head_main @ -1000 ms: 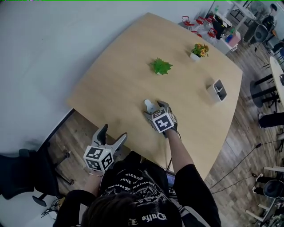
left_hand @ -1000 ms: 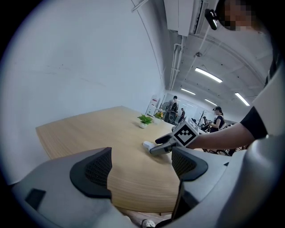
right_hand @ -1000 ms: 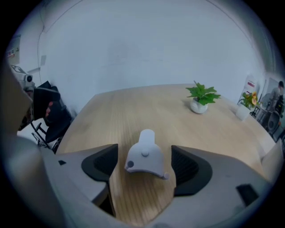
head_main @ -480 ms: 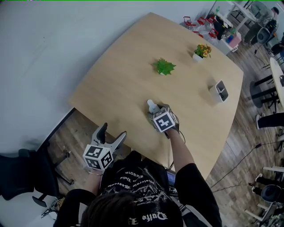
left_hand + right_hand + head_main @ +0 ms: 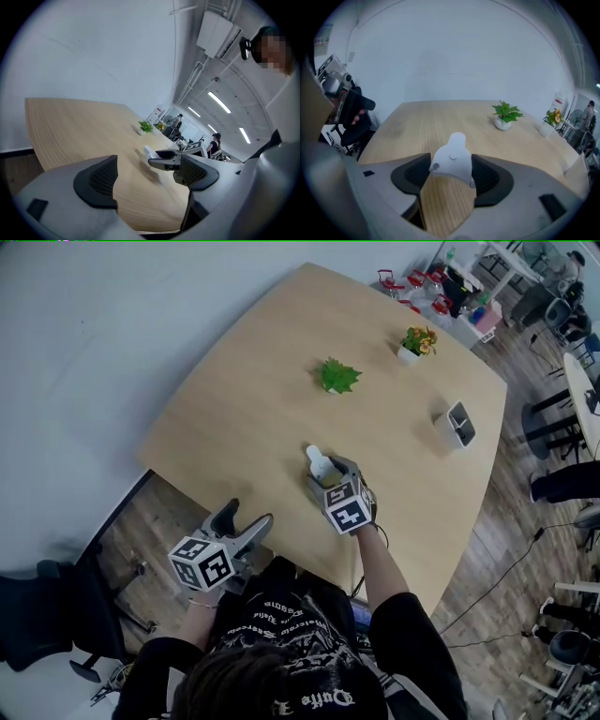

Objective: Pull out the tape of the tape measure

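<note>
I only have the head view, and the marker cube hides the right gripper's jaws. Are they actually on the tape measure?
Observer: Yes. In the right gripper view, the right gripper has just been closing its jaws, and both pads press the sides of the white tape measure. No tape shows drawn out of it.
Operator: And the left one, is there anything in it?
Observer: Nothing. In the left gripper view, the left gripper has its jaws apart, with only bare wooden table between them. The tape measure sits further ahead, beyond its tips.
</note>
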Tool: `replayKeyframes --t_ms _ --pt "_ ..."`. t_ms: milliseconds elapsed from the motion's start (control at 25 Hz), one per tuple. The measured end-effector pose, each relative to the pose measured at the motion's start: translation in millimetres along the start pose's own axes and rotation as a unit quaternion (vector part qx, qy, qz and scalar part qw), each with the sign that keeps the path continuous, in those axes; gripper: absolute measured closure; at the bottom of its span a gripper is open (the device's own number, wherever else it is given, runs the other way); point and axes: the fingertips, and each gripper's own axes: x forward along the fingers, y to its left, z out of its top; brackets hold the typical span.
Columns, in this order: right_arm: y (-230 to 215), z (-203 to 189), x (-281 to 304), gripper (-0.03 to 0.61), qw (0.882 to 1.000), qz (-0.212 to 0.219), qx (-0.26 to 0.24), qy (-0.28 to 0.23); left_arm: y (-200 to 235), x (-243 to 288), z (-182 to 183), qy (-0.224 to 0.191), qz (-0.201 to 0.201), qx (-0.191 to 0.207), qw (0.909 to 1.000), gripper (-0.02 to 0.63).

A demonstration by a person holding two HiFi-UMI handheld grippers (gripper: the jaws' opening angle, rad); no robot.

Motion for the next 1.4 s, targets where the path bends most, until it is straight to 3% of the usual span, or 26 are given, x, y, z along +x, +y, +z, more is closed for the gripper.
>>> replayKeyframes --t_ms 200,280,360,480,680,880,1040,1200,1400 --pt "-2 19 -34 0.299 0.999 -0.009 -0.022 -0.039 -20 18 -1 0.014 -0.037 -0.012 0.9991 0.183" --pt "-3 26 -52 0.299 0.998 -0.015 -0.029 -0.056 -34 27 -1 0.021 -0.071 -0.035 0.9966 0.183" --pt "-3 31 -71 0.299 0.997 -0.022 -0.037 -0.069 -60 38 -1 0.037 -0.137 -0.103 0.9845 0.183" --pt "-1 33 -96 0.299 0.995 -0.031 -0.049 -0.08 -99 54 6 0.05 -0.206 -0.205 0.9554 0.183" --pt "4 26 -132 0.299 0.993 -0.031 -0.073 -0.085 -131 86 3 0.071 -0.227 -0.22 0.9461 0.183" --pt "16 19 -156 0.298 0.993 -0.024 -0.085 -0.083 -163 103 8 0.074 -0.264 -0.277 0.9208 0.183" --pt "18 12 -171 0.298 0.993 -0.022 -0.081 -0.085 -177 117 0 0.071 -0.263 -0.301 0.9139 0.184" --pt "17 5 -183 0.298 0.993 -0.018 -0.073 -0.086 -177 127 -12 0.066 -0.248 -0.324 0.9106 0.284" --pt "12 -7 -194 0.298 0.995 -0.013 -0.062 -0.081 -185 136 -34 0.08 -0.229 -0.325 0.9142 0.424"
